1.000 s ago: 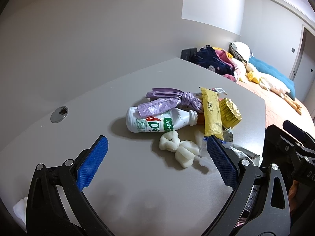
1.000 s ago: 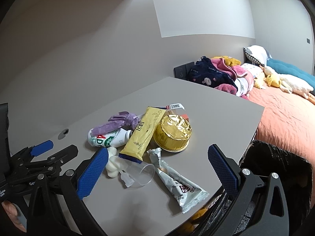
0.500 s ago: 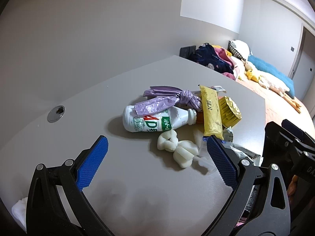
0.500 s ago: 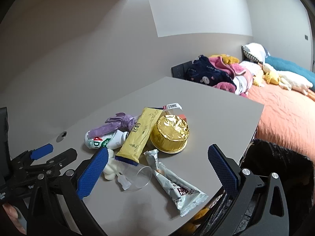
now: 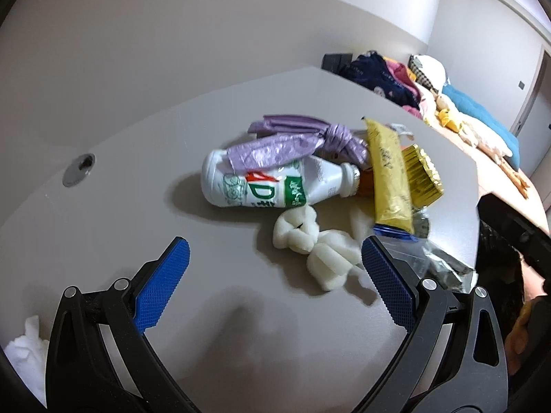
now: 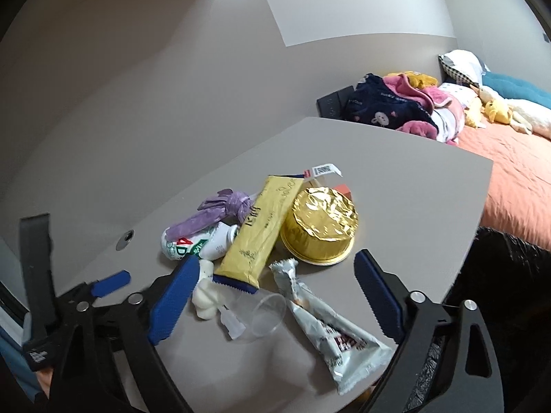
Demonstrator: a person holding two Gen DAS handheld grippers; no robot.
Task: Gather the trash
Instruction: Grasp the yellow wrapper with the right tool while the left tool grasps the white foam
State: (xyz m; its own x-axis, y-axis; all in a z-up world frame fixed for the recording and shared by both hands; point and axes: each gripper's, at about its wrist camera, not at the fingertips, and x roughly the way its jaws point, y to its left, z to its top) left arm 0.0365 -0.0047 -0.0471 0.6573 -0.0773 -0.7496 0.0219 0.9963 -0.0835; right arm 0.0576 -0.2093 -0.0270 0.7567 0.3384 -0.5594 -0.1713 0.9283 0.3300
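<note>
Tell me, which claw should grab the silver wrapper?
Probably the right claw: the silver wrapper lies between its open blue fingers, which have just been closing. The left claw faces the foam pieces.

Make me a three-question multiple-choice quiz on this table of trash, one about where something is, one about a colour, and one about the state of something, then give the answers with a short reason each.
1. Where does the knotted plastic bag lie?
A. draped over the white bottle
B. under the foil cup
C. off the table on the bed

2. What colour is the round foil cup?
A. silver
B. gold
C. red

3. How does the clear plastic cup lie?
A. upright, mouth up
B. upside down on its rim
C. tipped on its side

Answers:
1 A, the purple bag rests across the bottle's upper side in the left wrist view.
2 B, its crinkled top and pleated wall are gold in the right wrist view.
3 C, its round mouth faces sideways on the grey table, between the yellow wrapper and the silver wrapper.
</note>
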